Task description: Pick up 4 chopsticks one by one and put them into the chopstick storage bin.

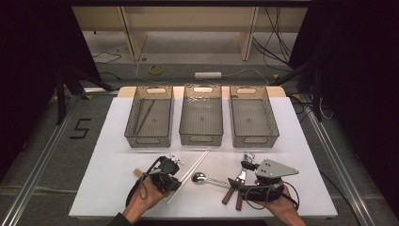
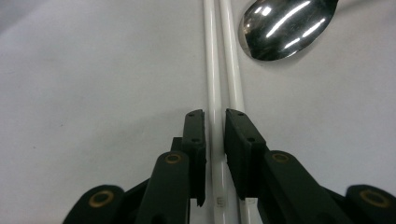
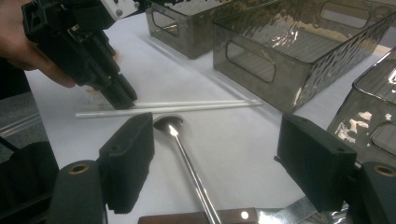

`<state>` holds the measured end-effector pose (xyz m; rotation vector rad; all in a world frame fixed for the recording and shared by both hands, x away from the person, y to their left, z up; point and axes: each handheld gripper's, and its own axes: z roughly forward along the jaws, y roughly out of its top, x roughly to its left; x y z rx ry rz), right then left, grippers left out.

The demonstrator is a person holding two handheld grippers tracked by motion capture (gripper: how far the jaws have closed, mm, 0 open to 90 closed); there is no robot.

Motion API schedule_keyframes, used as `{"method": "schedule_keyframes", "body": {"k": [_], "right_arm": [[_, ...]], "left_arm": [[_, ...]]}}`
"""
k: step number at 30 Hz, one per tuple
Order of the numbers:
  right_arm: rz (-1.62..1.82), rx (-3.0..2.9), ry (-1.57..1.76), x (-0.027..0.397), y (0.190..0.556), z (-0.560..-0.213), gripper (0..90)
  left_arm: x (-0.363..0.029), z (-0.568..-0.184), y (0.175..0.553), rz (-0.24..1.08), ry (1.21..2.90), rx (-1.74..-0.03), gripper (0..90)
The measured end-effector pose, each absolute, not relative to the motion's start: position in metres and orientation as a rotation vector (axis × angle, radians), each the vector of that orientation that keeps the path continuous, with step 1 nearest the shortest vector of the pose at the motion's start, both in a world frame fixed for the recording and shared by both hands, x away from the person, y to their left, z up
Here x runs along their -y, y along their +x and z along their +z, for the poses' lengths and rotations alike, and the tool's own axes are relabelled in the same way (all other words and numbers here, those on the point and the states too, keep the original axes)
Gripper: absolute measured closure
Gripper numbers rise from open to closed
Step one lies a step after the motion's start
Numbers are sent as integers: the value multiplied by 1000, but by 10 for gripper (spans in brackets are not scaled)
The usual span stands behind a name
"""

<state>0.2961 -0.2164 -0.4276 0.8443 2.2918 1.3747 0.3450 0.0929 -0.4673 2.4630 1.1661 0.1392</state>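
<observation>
A white worktop (image 1: 103,188) stands on a grey floor, dark curtains either side. The white chopsticks (image 2: 224,70) lie just left of the spoon (image 1: 199,177). The left gripper (image 2: 214,126) is pressed against them, one stick between the jaws. The right gripper (image 3: 215,149), spread, holds nothing. Three bins (image 1: 201,140) lie beyond the spoon; the left bin's contents are unclear.

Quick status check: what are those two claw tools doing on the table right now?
Left gripper closed around pair of white chopsticks, flat on white table. Right gripper open, waiting above silver metal spoon. Spoon bowl lies just beside chopsticks.
</observation>
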Motion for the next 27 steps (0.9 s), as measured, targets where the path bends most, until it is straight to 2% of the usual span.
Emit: {"method": "schedule_keyframes", "body": {"k": [7, 27], "right_arm": [[1372, -2294, 842, 216, 296, -428, 285], [1374, -2295, 843, 216, 296, -428, 286]], "left_arm": [[-89, -468, 341, 191, 2469, -1179, 804], [-89, -468, 342, 176, 2454, -1204, 833]]}}
